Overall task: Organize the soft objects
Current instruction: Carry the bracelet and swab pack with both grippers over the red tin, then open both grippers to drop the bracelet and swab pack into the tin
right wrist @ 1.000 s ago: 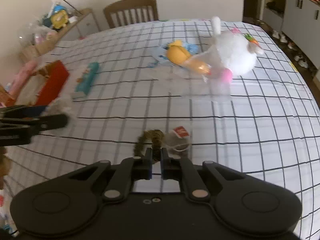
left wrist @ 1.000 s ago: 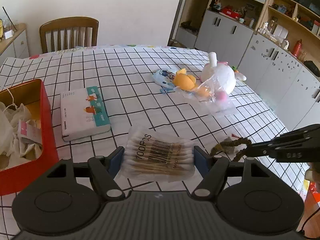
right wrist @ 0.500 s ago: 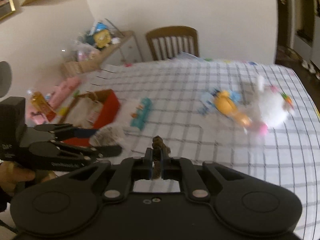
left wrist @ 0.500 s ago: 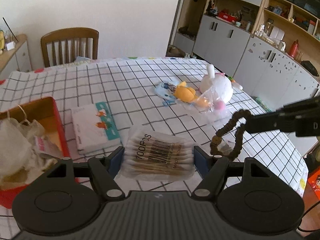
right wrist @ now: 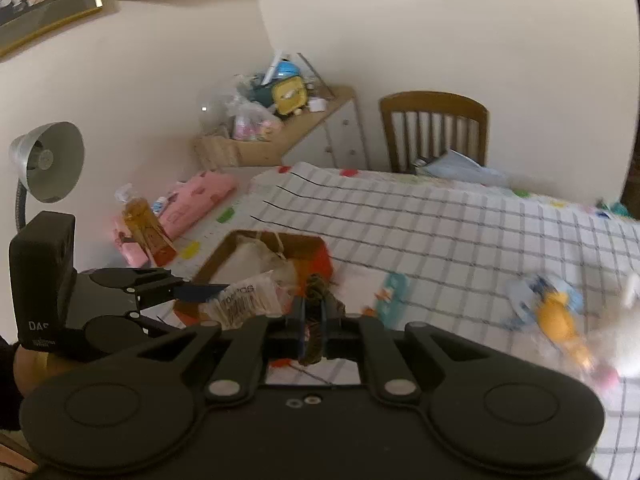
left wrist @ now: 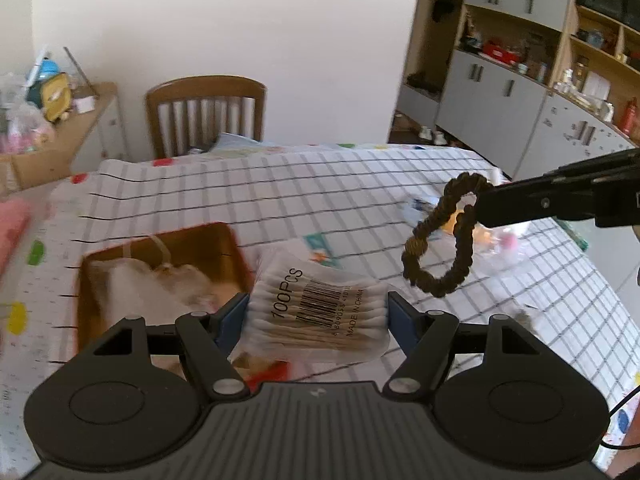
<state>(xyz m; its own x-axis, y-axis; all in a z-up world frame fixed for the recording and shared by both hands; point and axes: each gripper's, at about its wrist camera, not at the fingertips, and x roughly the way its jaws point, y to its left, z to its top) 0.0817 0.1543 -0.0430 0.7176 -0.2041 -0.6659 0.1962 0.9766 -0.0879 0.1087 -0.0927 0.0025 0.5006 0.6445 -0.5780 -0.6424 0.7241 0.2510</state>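
My left gripper (left wrist: 316, 312) is shut on a clear pack of cotton swabs (left wrist: 320, 312), held in the air just right of the red box (left wrist: 160, 244), which holds white cloth. The pack also shows in the right wrist view (right wrist: 244, 300). My right gripper (right wrist: 314, 316) is shut on a brown hair scrunchie (right wrist: 316, 292); in the left wrist view the scrunchie (left wrist: 440, 240) hangs from the right gripper's fingertips (left wrist: 492, 204), above the table and right of the swab pack. The red box (right wrist: 320, 256) lies just beyond both grippers.
A tissue pack (right wrist: 392, 296) lies right of the box. A yellow toy (right wrist: 556, 316) and a white plush (right wrist: 624, 336) lie farther right. A wooden chair (left wrist: 204, 112) stands behind the checked table (left wrist: 320, 192). Pink items (right wrist: 192, 204) and a lamp (right wrist: 44, 164) are at the left.
Both grippers rose and swung left toward the red box. The scrunchie was lifted off the table and now hangs in the air. The swab pack stays gripped.
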